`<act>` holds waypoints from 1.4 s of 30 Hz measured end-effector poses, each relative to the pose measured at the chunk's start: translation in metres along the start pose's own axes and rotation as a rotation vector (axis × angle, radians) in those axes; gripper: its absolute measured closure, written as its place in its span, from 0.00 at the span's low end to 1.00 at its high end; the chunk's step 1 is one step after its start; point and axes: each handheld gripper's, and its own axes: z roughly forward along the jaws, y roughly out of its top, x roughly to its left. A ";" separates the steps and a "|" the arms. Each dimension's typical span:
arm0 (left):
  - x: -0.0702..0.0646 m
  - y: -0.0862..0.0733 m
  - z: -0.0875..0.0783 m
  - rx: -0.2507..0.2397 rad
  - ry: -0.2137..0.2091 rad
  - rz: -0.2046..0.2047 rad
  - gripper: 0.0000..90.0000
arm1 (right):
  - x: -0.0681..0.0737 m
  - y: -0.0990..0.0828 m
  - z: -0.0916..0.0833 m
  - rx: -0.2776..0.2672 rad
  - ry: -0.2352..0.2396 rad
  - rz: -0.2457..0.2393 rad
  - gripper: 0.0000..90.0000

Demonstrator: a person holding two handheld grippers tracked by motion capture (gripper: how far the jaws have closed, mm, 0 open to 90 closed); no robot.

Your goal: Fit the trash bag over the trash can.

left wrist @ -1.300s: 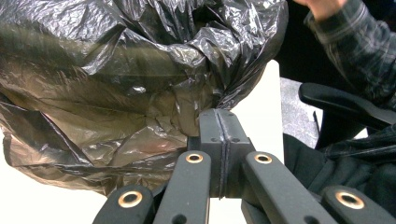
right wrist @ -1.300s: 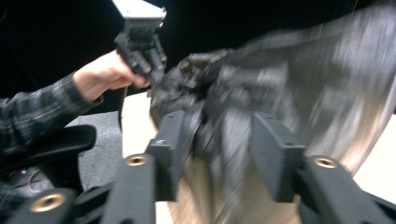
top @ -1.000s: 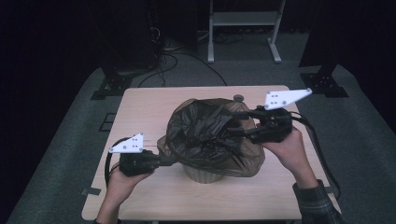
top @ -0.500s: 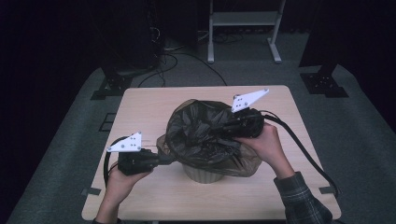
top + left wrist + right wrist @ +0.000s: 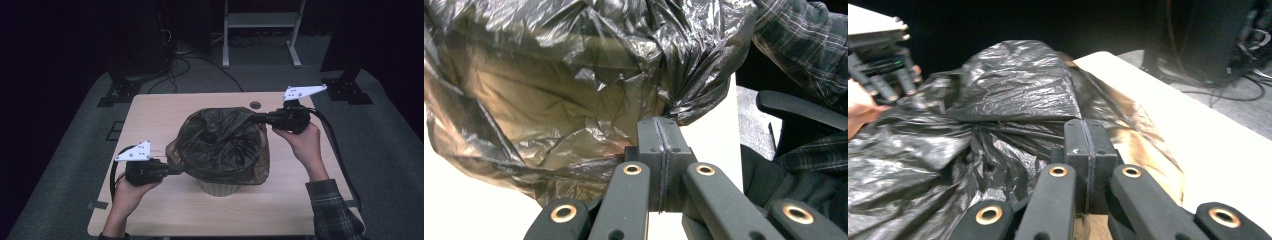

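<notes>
A black plastic bag (image 5: pixel 222 145) is draped over a pale round bin (image 5: pixel 220 187) in the middle of the wooden table (image 5: pixel 160 115). At the bag's near left edge, my left gripper (image 5: pixel 180 169) is shut on the film; its jaws (image 5: pixel 659 122) are pressed together with the bag (image 5: pixel 549 75) bunched at their tips. My right gripper (image 5: pixel 257 118) is shut on the bag's far right edge and draws it out into a point. In the right gripper view the closed jaws (image 5: pixel 1087 125) sit against the crumpled bag (image 5: pixel 1013 95), and the left gripper (image 5: pixel 878 55) shows beyond it.
A small round hole (image 5: pixel 255 105) lies in the tabletop behind the bag. A metal frame (image 5: pixel 260 30), black stands (image 5: pixel 347 85) and cables (image 5: pixel 200 62) sit on the grey floor beyond the table. A black chair arm (image 5: pixel 799 107) is close to the person's side.
The right hand reached in over the bag's top, its jaws closed on the film, and it drew back to the right with the bag edge. The left gripper kept still.
</notes>
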 end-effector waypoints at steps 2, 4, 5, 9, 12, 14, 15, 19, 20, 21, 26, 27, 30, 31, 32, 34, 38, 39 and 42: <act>0.001 -0.001 -0.001 0.003 0.000 -0.003 1.00 | -0.008 -0.004 -0.002 -0.005 -0.018 0.022 1.00; 0.002 -0.003 -0.002 0.005 0.002 -0.011 1.00 | -0.017 -0.010 -0.004 -0.014 -0.030 0.046 1.00; 0.004 -0.004 -0.002 0.009 -0.002 -0.014 1.00 | -0.021 -0.012 -0.004 -0.016 -0.036 0.058 1.00; 0.008 -0.009 -0.002 0.029 0.006 -0.032 1.00 | -0.033 -0.023 -0.003 -0.018 -0.062 0.094 1.00; 0.011 -0.013 0.001 0.067 0.016 -0.036 1.00 | -0.040 -0.031 0.002 -0.008 -0.082 0.116 1.00; 0.014 -0.017 0.006 0.097 0.025 -0.042 1.00 | -0.043 -0.036 0.007 0.000 -0.075 0.132 1.00; 0.015 -0.019 0.008 0.112 0.028 -0.045 1.00 | -0.044 -0.040 0.011 0.017 -0.084 0.130 1.00; 0.023 -0.032 0.019 0.161 0.028 -0.077 1.00 | -0.046 -0.050 0.024 0.053 -0.083 0.141 1.00; 0.025 -0.034 0.021 0.164 0.021 -0.085 1.00 | -0.046 -0.053 0.027 0.059 -0.078 0.142 1.00; 0.026 -0.036 0.022 0.166 0.018 -0.088 1.00 | -0.046 -0.055 0.029 0.065 -0.074 0.145 1.00; 0.027 -0.042 0.035 0.207 -0.014 -0.094 1.00 | -0.045 -0.061 0.036 0.081 -0.057 0.153 1.00; 0.027 -0.043 0.037 0.212 -0.020 -0.095 1.00 | -0.044 -0.062 0.037 0.083 -0.056 0.153 1.00; 0.026 -0.045 0.044 0.232 -0.036 -0.096 1.00 | -0.044 -0.064 0.038 0.090 -0.052 0.151 1.00; 0.026 -0.045 0.046 0.234 -0.040 -0.099 1.00 | -0.044 -0.064 0.039 0.091 -0.051 0.152 1.00; 0.026 -0.045 0.046 0.237 -0.042 -0.099 1.00 | -0.044 -0.065 0.039 0.093 -0.051 0.152 1.00; 0.025 -0.044 0.045 0.235 -0.039 -0.091 1.00 | -0.043 -0.065 0.039 0.091 -0.051 0.151 1.00; 0.023 -0.039 0.031 0.186 -0.030 -0.081 0.74 | -0.043 -0.062 0.033 0.071 -0.077 0.140 0.80; 0.022 -0.036 0.026 0.180 -0.025 -0.072 0.66 | -0.043 -0.061 0.030 0.056 -0.085 0.144 0.73; 0.015 -0.025 0.006 0.155 -0.006 -0.021 0.46 | -0.041 -0.057 0.018 0.010 -0.088 0.137 0.63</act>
